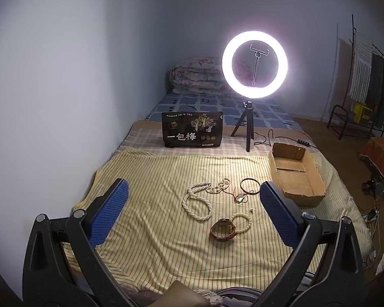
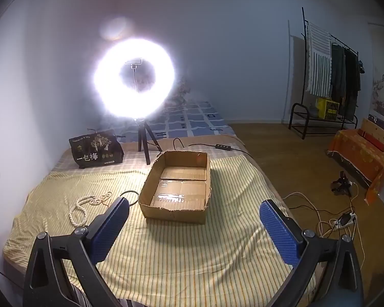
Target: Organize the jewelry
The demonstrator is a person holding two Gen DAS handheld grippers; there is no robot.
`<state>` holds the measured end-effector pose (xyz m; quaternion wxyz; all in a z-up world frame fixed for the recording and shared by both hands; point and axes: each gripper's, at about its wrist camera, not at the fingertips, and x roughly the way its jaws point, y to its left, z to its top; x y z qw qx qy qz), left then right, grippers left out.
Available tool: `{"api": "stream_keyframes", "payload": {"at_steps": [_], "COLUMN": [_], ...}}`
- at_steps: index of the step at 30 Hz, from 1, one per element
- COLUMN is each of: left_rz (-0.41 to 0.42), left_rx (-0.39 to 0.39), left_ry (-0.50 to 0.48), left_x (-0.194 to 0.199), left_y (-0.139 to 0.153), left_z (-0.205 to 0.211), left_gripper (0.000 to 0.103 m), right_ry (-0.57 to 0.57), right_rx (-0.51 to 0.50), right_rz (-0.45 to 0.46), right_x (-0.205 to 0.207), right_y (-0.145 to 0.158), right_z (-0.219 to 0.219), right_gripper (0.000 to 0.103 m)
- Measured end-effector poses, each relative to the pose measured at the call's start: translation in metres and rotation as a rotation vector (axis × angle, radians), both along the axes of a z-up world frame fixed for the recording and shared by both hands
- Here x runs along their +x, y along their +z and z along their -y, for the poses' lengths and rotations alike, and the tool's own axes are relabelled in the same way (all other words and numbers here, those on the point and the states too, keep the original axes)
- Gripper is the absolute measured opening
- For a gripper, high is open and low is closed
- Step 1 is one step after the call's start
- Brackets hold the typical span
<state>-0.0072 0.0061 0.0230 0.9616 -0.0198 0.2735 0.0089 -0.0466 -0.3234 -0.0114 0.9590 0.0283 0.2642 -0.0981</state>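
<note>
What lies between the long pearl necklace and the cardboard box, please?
In the left wrist view, a dark bangle and a red-corded pendant lie between the pearl necklace and the cardboard box.

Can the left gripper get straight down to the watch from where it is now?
Probably yes. The left gripper is open and empty, the watch lies in the open on the striped sheet, nothing above it; only a bead bracelet touches its side.

Both wrist views tilt down over bed; left faces jewelry [image 1: 212,204], right faces box [image 2: 176,189]; box shared.
</note>
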Motion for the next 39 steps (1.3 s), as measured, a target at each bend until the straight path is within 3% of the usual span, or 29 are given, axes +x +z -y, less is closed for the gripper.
{"api": "stream_keyframes", "payload": {"at_steps": [39], "left_rz": [-0.009], "left_rx": [-0.003], "left_ry": [-0.002], "left_x": [0.0018], "left_y": [-0.0047], "left_z": [-0.0013], "left_gripper": [0.103], "right_ry": [0.008], "right_rx": [-0.014], "right_rz": [-0.013], "right_x": [0.0021], "right_y": [-0.0014], "right_z": [-0.0037], "right_gripper": [0.103]}}
